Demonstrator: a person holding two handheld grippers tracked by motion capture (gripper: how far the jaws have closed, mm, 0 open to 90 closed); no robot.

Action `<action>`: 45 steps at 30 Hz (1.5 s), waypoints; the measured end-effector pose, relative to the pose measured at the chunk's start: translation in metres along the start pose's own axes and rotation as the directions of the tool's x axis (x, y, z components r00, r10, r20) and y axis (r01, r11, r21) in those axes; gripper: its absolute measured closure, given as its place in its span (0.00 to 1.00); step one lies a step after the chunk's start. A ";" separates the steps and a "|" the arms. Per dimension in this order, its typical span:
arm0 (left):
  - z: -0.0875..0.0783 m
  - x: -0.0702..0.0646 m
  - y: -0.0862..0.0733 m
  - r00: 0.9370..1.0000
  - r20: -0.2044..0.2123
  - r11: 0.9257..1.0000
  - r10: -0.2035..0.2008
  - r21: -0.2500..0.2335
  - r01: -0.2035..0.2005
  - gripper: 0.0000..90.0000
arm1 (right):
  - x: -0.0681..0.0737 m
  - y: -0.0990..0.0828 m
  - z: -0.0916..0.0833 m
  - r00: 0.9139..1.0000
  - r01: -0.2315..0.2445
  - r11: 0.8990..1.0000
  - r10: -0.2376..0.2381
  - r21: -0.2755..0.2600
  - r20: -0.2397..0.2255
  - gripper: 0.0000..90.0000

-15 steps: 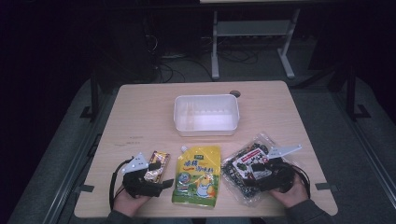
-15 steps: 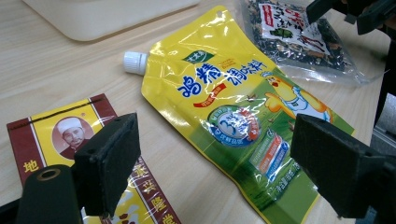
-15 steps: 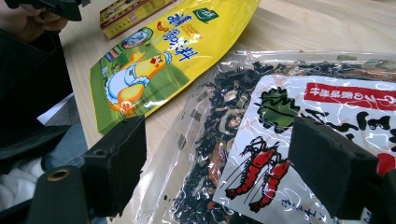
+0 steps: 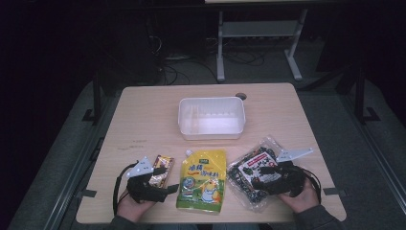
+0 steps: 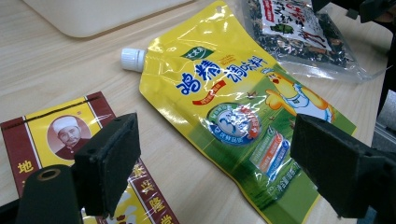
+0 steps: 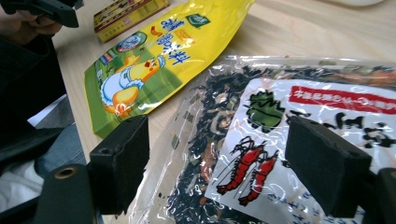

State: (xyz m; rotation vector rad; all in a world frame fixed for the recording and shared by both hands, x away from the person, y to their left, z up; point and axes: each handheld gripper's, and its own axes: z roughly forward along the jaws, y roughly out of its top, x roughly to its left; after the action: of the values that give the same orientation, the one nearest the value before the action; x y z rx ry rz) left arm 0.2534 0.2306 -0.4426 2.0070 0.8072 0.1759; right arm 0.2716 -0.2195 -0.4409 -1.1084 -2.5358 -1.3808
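Yellow spouted pouch (image 4: 202, 179) lies flat at the table's (image 4: 143, 115) near edge between my grippers, long axis running front to back, white cap pointing toward the white tub (image 4: 211, 117). My left gripper (image 4: 160, 184) hangs over the small red-and-yellow packet (image 4: 160, 168), jaws apart and empty; my right gripper (image 4: 262, 178) sits above the seaweed bag (image 4: 249, 167), jaws apart too.

A yellow spouted pouch (image 5: 233, 107) is showing a green lower band, blue lettering, a white cap and a cartoon chick. A small packet (image 5: 70, 154) beside it is wearing dark red borders around a yellow panel with a portrait. A clear bag (image 6: 280, 140) is showing dark flakes under a white label printed with red shrimps, a green leaf and a red strip. A white tub (image 4: 211, 118) is sitting on the pale wood-grain table (image 4: 143, 115)
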 end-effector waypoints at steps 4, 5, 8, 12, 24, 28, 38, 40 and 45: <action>0.000 0.001 -0.001 1.000 0.002 1.000 -0.004 0.002 0.004 0.17 | 0.000 0.002 -0.003 1.000 0.001 1.000 0.000 -0.003 0.017 0.24; 0.000 0.001 -0.001 1.000 0.003 1.000 -0.004 0.002 0.004 0.17 | 0.000 0.002 -0.004 1.000 0.002 1.000 -0.002 -0.004 0.024 0.25; -0.001 0.001 0.000 1.000 0.001 1.000 -0.001 -0.001 0.001 0.17 | 0.000 0.004 -0.009 0.999 0.004 1.000 -0.004 -0.005 0.051 0.25; 0.001 0.000 0.001 1.000 -0.001 1.000 0.004 0.007 -0.004 0.17 | -0.003 0.007 -0.017 0.996 -0.009 1.000 0.010 -0.010 0.088 0.25; 0.001 0.000 0.001 1.000 -0.001 1.000 0.005 0.009 -0.005 0.17 | -0.022 0.008 -0.046 0.978 -0.090 0.995 0.096 -0.037 0.184 0.28; 0.002 0.000 0.001 1.000 -0.002 1.000 0.005 0.010 -0.005 0.17 | -0.032 0.006 -0.057 0.967 -0.131 0.990 0.138 -0.046 0.216 0.30; 0.003 -0.001 0.001 1.000 0.001 1.000 0.008 0.012 -0.008 0.17 | -0.050 -0.005 -0.076 0.931 -0.224 0.971 0.238 -0.080 0.278 0.33; 0.003 -0.001 0.001 1.000 0.000 1.000 0.009 0.012 -0.009 0.18 | -0.052 -0.006 -0.078 0.924 -0.236 0.969 0.248 -0.076 0.290 0.33; 0.003 0.000 0.001 1.000 -0.001 1.000 0.007 0.015 -0.007 0.18 | -0.058 -0.011 -0.083 0.902 -0.274 0.959 0.282 -0.070 0.326 0.35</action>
State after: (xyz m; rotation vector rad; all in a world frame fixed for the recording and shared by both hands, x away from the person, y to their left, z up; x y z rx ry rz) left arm 0.2549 0.2280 -0.4436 2.0240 0.8049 0.1756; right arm 0.2849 -0.3186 -0.4197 -1.7642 -2.4343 -1.2388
